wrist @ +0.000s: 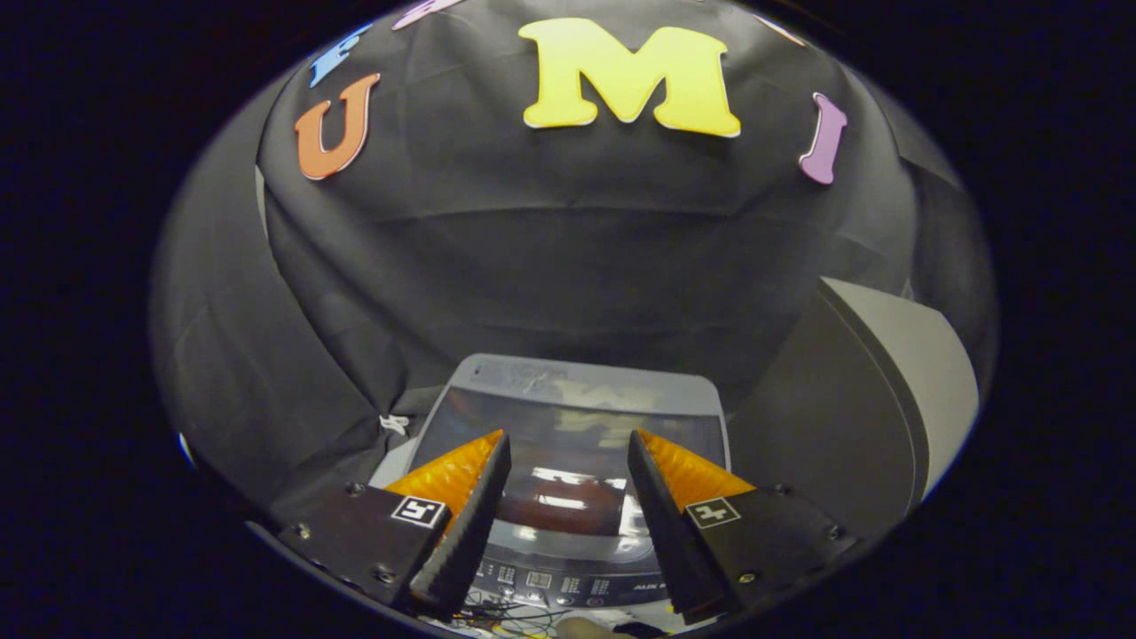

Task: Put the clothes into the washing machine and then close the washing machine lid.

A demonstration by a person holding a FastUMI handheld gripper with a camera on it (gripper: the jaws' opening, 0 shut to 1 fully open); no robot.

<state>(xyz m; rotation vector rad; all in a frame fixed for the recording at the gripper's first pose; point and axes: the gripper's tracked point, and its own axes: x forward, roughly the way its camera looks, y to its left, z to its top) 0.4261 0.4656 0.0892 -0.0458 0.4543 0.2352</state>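
A grey top-loading washing machine [577,377] stands below me against the black cloth wall. Its dark glass lid [568,497] lies flat and shut, with light glinting off it. The control panel [550,586] runs along the machine's near edge, under my fingers. My gripper [568,437] hovers above the lid and is open. Its two fingers are wide apart, with nothing between them but the lid beneath.
A large grey and black curved panel [887,390] rises just right of the machine. Black cloth drapes close on the left, with a small white tie [393,424] by the machine's back left corner. Loose wires [506,617] lie in front of the control panel.
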